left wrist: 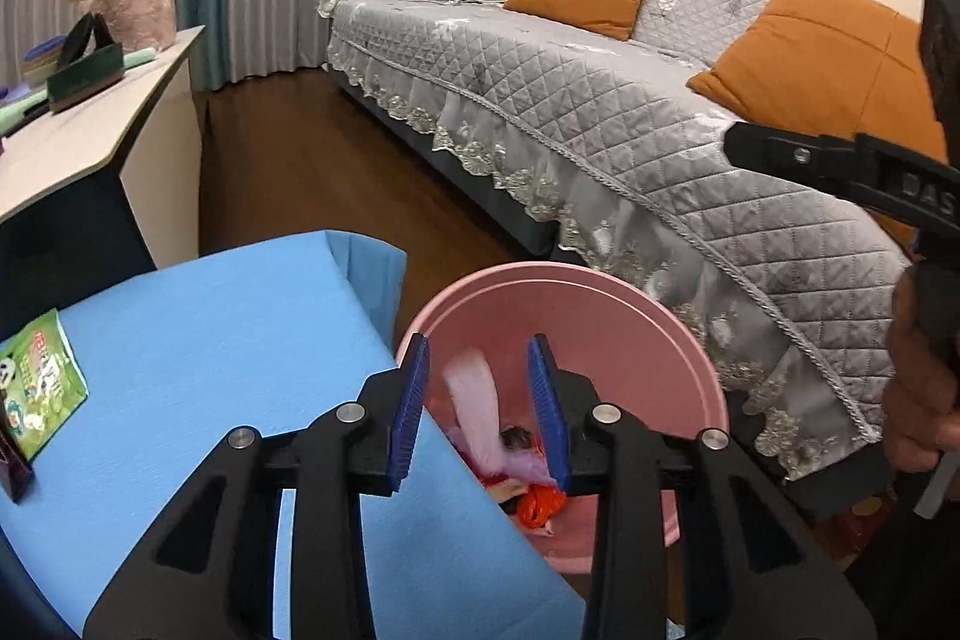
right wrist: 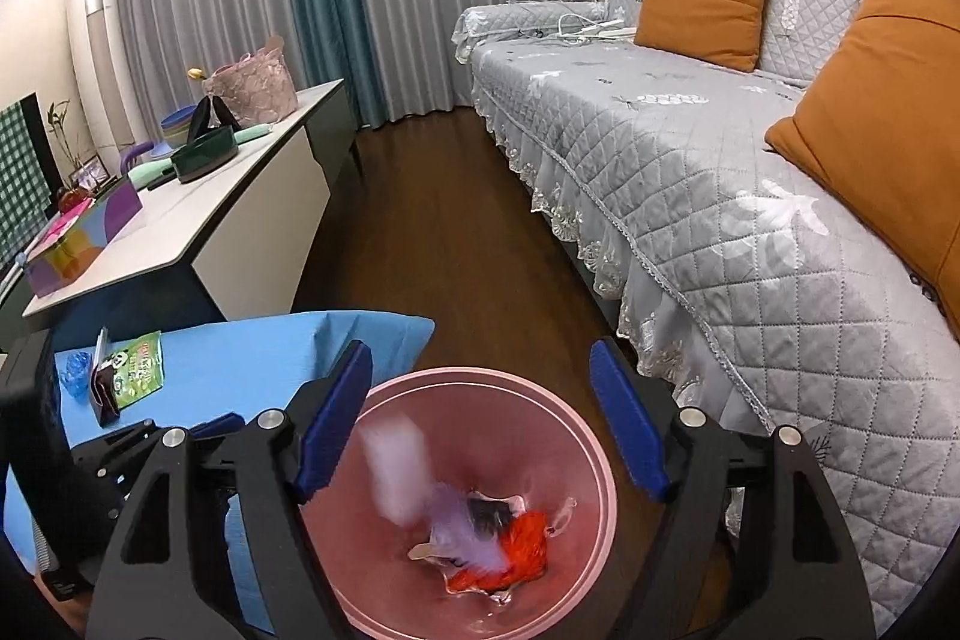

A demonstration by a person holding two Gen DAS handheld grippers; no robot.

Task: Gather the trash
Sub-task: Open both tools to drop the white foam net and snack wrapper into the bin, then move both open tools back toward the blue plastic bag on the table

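A pink trash bin (left wrist: 648,322) (right wrist: 576,412) stands on the floor between the blue table and the sofa. It holds a red crumpled wrapper (right wrist: 522,550) (left wrist: 537,505), other scraps and a pale pink piece (right wrist: 396,466) (left wrist: 474,400) that is blurred in the right wrist view. My right gripper (right wrist: 480,430) is open and empty directly above the bin. My left gripper (left wrist: 480,406) is open and empty over the bin's near edge. A green panda snack bag (left wrist: 39,388) (right wrist: 138,370) lies on the blue table (left wrist: 210,328) (right wrist: 252,358), beside a dark purple packet (right wrist: 105,397).
A grey quilted sofa (left wrist: 630,111) (right wrist: 690,160) with orange cushions runs along the right. A white sideboard (right wrist: 228,214) (left wrist: 78,141) with boxes and a basket stands at the left. Dark wood floor (right wrist: 444,232) lies between. A blue crumpled piece (right wrist: 75,370) lies on the table's far left.
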